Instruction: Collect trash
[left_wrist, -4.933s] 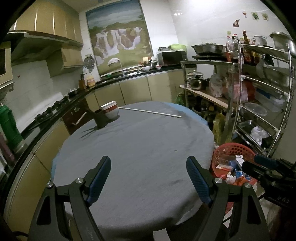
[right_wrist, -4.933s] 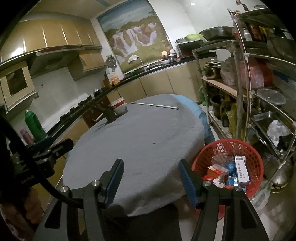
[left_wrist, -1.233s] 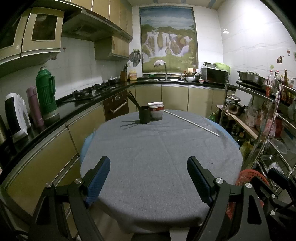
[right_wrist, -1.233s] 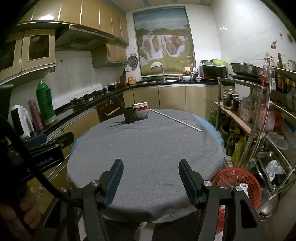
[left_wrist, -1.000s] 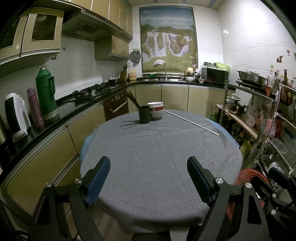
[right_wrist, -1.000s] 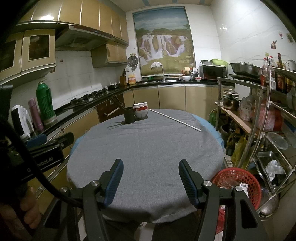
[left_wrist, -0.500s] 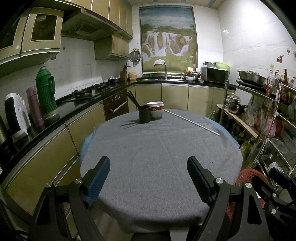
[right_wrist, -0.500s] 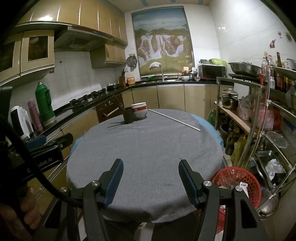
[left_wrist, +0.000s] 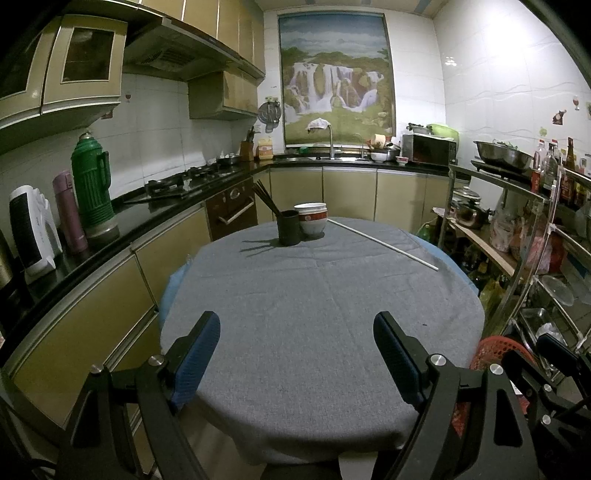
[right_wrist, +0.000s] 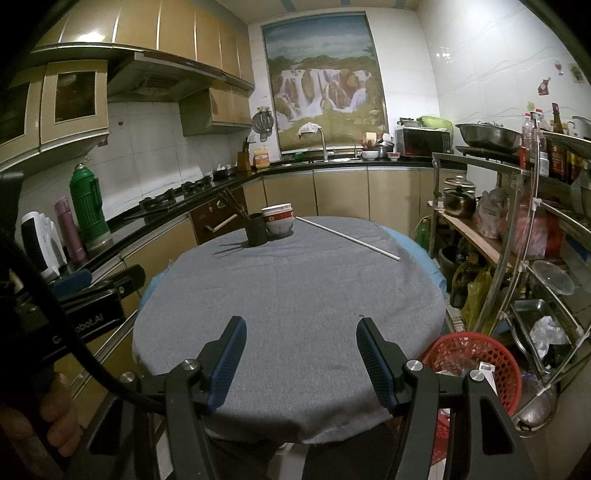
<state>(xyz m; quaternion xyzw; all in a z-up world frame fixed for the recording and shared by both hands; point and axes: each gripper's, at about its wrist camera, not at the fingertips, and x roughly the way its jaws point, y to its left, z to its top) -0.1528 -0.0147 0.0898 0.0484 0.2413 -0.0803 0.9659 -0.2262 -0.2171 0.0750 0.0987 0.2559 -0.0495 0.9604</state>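
Left gripper: the left gripper (left_wrist: 296, 334) is wide and holds nothing. It hangs over the near edge of the desk.
Right gripper: the right gripper (right_wrist: 301, 338) is half wide and holds nothing too. It also hangs over the near edge of the desk.
What changed: a few seconds ago both grippers were turned toward the red basket. Now they face straight across the desk. In the last second nothing moved.
What that means: I think the trash is all picked up. No scraps show on the grey cloth, so the job looks about done.
Trash: it sits in the red basket (right_wrist: 496, 356), on the floor just right of the desk. Boxes and wrappers show inside, but they are partly hidden behind the right gripper.
Desk: the round desk (left_wrist: 325, 295) has a grey cloth, with a blue cloth peeking out under it.
Far side of the desk: a dark cup of chopsticks (left_wrist: 288, 232) stands there. A stack of bowls (left_wrist: 311, 218) touches it on the right. A thin white stick (left_wrist: 384, 244) lies to the right of the bowls.
Right of the desk: a metal rack (right_wrist: 532, 236) holds pots, bottles and bags.
Left of the desk: a black kitchen counter has a green flask (left_wrist: 92, 188), a pink bottle (left_wrist: 68, 212) and a white heater (left_wrist: 33, 230).
Behind the desk: a sink tap and a big waterfall picture (left_wrist: 334, 74) on the wall.
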